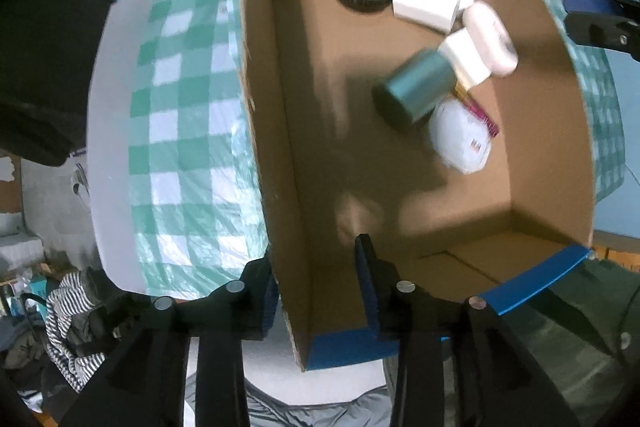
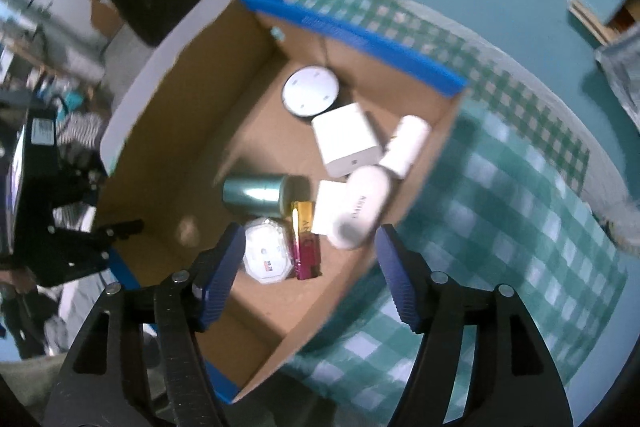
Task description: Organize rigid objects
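Cardboard box (image 1: 400,155) on checkered counter (image 1: 180,131) holds teal can (image 1: 416,87), white boxes, round tin. Light, stiff walls; grip rims. Left tongs (image 1: 316,303) straddle left wall, loose; right tongs (image 2: 310,275) open, empty.

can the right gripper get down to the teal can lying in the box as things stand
Probably yes. The right gripper hangs above the open cardboard box with its jaws apart and empty, and the teal can lies on its side with nothing covering it. The white octagonal container and pink packet crowd one side.
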Demonstrator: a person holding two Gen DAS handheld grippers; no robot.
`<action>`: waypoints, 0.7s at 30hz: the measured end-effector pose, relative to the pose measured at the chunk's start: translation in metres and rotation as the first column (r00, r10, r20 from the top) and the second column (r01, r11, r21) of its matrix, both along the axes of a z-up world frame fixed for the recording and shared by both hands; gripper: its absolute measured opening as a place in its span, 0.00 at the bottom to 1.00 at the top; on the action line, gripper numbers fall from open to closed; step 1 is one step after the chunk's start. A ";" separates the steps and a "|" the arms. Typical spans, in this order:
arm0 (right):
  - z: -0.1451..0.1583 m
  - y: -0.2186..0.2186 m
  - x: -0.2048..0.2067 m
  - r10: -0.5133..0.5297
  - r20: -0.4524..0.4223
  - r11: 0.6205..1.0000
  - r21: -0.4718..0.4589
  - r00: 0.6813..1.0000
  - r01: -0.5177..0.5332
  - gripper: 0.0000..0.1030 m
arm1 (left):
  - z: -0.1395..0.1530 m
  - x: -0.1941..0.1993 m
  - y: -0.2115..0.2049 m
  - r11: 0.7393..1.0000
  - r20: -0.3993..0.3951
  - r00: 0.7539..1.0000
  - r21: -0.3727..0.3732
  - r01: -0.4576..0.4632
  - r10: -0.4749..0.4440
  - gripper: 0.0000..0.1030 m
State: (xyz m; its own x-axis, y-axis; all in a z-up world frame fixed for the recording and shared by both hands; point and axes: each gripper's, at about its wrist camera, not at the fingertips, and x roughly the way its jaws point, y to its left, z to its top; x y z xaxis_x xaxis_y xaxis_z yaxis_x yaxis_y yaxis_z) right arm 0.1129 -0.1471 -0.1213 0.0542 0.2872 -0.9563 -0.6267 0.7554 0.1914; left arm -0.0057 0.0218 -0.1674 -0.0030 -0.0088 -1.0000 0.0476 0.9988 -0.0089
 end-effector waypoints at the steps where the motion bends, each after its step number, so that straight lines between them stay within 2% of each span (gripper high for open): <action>1: 0.006 -0.004 0.001 -0.017 0.011 1.000 0.004 1.000 0.017 0.67 | 0.005 0.002 -0.002 1.000 0.012 1.000 0.004 -0.003 0.003 0.39; 5: 0.037 -0.024 0.005 -0.115 0.055 0.993 0.038 0.992 0.113 0.69 | 0.036 0.012 -0.006 1.000 0.081 0.996 0.011 -0.022 0.021 0.52; 8: 0.057 -0.040 0.010 -0.196 0.087 0.980 0.048 0.977 0.193 0.74 | 0.060 0.019 -0.009 0.999 0.135 0.990 0.011 -0.039 0.037 0.69; 12: 0.086 -0.061 0.011 -0.282 0.148 0.959 0.062 0.948 0.276 0.74 | 0.099 0.032 -0.017 0.999 0.220 0.975 0.008 -0.044 0.041 0.80; 17: 0.117 -0.080 0.006 -0.350 0.238 0.937 0.078 0.906 0.341 0.74 | 0.141 0.045 -0.026 0.999 0.309 0.950 0.005 -0.050 0.046 0.86; 21: 0.138 -0.098 -0.001 -0.411 0.299 0.911 0.109 0.861 0.397 0.74 | 0.167 0.051 -0.032 0.997 0.376 0.926 0.042 -0.059 0.039 0.92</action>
